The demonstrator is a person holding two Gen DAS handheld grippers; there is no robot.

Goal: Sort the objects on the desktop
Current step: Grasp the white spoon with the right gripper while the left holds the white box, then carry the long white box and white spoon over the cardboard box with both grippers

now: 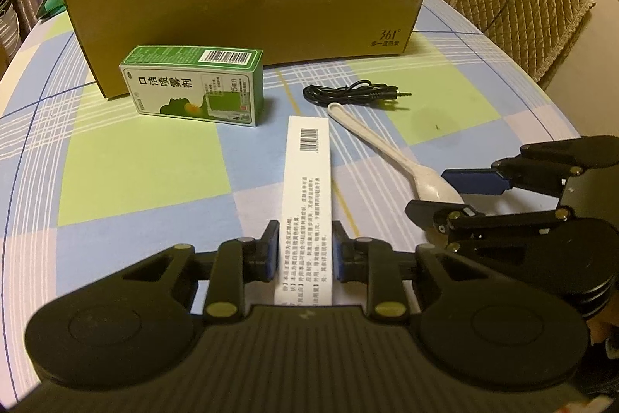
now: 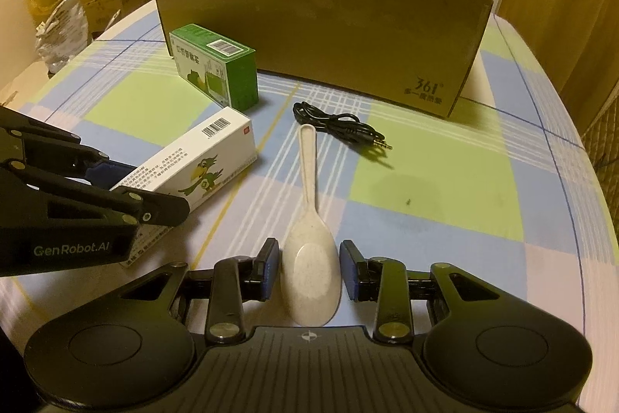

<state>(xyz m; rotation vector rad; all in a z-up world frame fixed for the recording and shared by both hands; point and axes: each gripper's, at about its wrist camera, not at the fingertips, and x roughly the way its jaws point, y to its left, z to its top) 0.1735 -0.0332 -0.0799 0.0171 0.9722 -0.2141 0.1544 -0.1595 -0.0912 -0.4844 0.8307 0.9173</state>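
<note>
Desktop objects lie on a checked tablecloth [image 1: 147,177] in front of a big open cardboard box [image 1: 247,10] at the far side; whether anything is inside it cannot be seen. None of the four things in view is sorted yet, by the look of it. The green carton [image 1: 193,84] stands just before the box wall, untouched. The long white carton [image 1: 307,196] is clamped at its near end by the left gripper [image 1: 305,250], jaws narrow on its sides. The pale spoon [image 2: 309,258] lies with its bowl between the right gripper [image 2: 309,269] pads — touching or nearly so, I cannot tell which. The black audio cable [image 2: 336,126] lies coiled beyond the spoon handle — untouched.
</note>
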